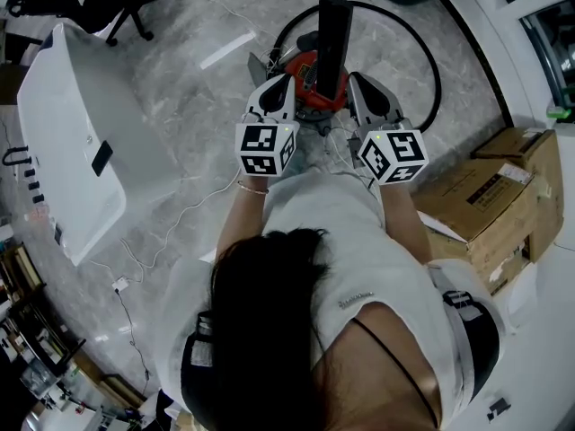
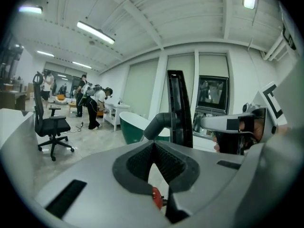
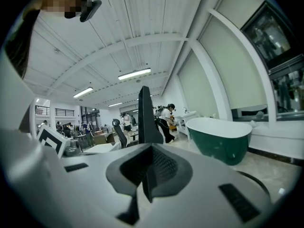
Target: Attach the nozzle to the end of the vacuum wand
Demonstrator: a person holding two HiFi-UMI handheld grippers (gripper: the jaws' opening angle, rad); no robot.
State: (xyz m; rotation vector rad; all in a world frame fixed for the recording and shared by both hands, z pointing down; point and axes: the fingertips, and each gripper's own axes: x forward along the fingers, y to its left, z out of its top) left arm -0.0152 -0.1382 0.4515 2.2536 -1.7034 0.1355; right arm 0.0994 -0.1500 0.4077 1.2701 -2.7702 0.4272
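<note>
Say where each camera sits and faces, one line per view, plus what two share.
Head view: on the person's head, steeply down at red canister vacuum and tall black upright vacuum part; hair, forearms, left gripper, right gripper show.
Left gripper view: on that gripper, roughly level into the room; shut jaws show.
Right gripper view: likewise, own shut jaws.
Shared by both gripper views: black part, green bathtub.

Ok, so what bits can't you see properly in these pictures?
- Head view: the red vacuum body is mostly covered by the left gripper, the right gripper and the black upright piece.
- Both gripper views: that piece's lower end sits behind each gripper's own body, so what it joins is hidden.
- Left gripper view: the far-off people are too small to make out.
</note>
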